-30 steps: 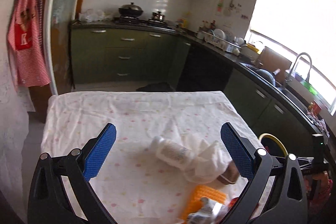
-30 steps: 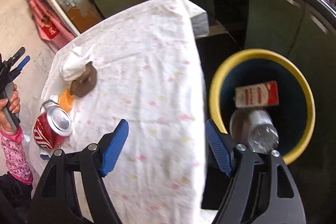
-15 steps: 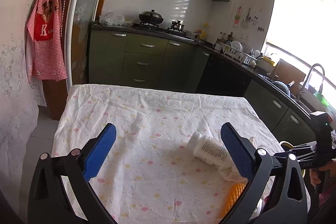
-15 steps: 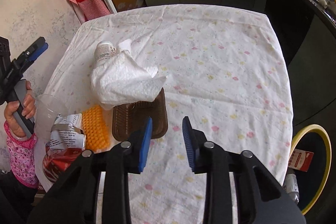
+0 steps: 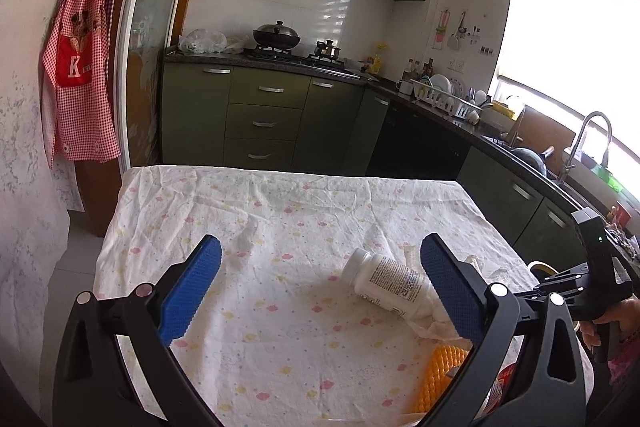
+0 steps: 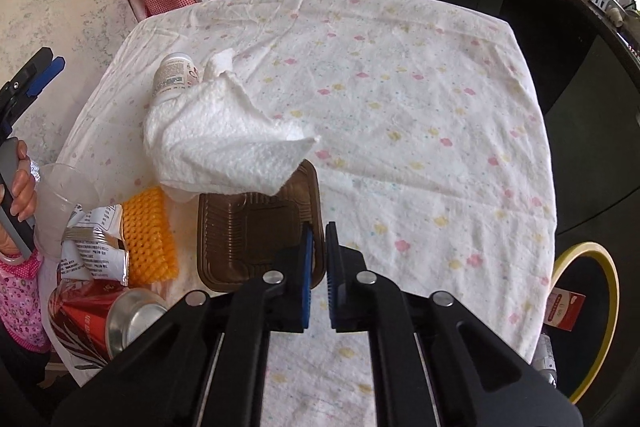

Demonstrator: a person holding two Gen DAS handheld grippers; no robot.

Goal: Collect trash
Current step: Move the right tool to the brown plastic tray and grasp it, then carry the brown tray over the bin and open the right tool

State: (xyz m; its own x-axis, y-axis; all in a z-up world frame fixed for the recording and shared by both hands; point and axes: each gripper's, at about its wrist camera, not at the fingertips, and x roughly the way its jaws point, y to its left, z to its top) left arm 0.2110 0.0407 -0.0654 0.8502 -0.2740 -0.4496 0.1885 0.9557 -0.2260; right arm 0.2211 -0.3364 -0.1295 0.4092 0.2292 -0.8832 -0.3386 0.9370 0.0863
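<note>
My right gripper (image 6: 318, 239) is shut on the right rim of a brown plastic tray (image 6: 248, 227) lying on the table. A crumpled white paper towel (image 6: 224, 143) drapes over the tray's far edge and a white pill bottle (image 6: 174, 77). An orange sponge (image 6: 150, 235), a foil wrapper (image 6: 96, 239), a clear plastic cup (image 6: 60, 195) and a red can (image 6: 92, 323) lie left of the tray. My left gripper (image 5: 320, 283) is open and empty above the table, with the pill bottle (image 5: 386, 283) just inside its right finger.
The table wears a white flowered cloth (image 6: 420, 99). A yellow-rimmed dark bin (image 6: 588, 315) with trash stands on the floor at the table's right. Green kitchen cabinets (image 5: 264, 119) and a counter run behind and to the right.
My right gripper swung from over the bin back to the table, closed, and now pinches the brown tray's rim. The left gripper tilted up and drifted left, staying open.
</note>
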